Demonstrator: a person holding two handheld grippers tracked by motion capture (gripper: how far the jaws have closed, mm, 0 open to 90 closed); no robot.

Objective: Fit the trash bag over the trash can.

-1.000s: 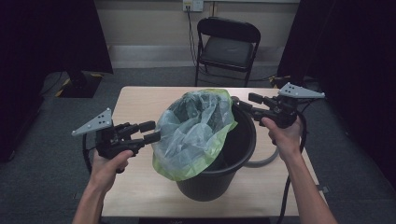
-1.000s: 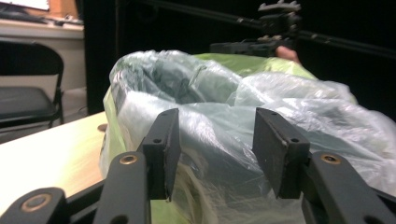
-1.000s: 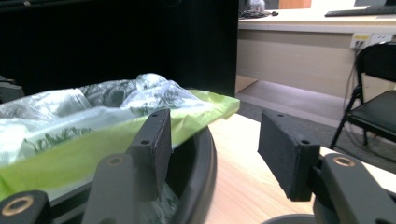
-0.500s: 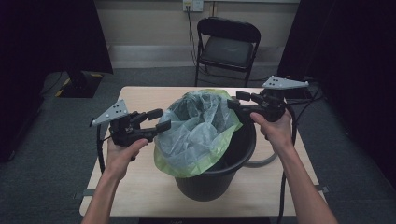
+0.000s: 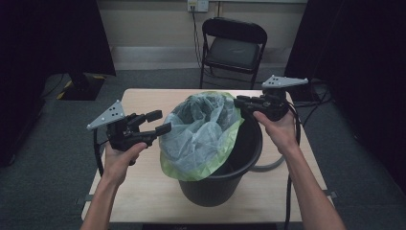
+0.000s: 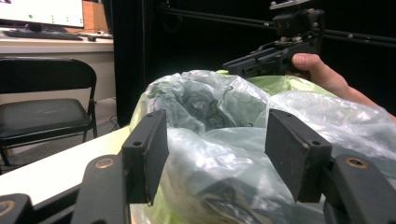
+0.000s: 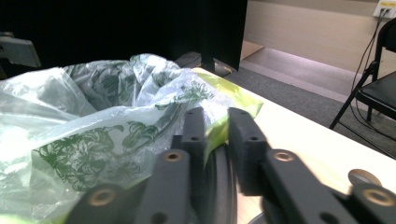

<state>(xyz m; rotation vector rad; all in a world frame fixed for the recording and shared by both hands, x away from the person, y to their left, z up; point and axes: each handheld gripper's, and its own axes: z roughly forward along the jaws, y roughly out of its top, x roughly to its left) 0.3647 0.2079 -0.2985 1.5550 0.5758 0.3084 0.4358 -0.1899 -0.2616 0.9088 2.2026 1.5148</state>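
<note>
Right gripper view has the right gripper clenched on the green edge of the bin bag, jaws almost meeting over the plastic just above the black bucket rim. In the left gripper view the left gripper is released, jaws wide apart with the bag bulging between them but not pinched. From the high view, the bag sits bunched in the mouth of the bucket, which stands in the middle of the desk; its green hem droops over the near-left rim while the far-right side is lifted.

To line the bucket well, I judge the left gripper should close on the loose hem near the rim, not on the bulging middle, then both should draw the hem outward and down over the rim evenly so the thin film does not tear.

Both forearms reach in from below; the left hand holds its gripper level, pointing right at the bag; the right hand angles left over the far rim
</note>
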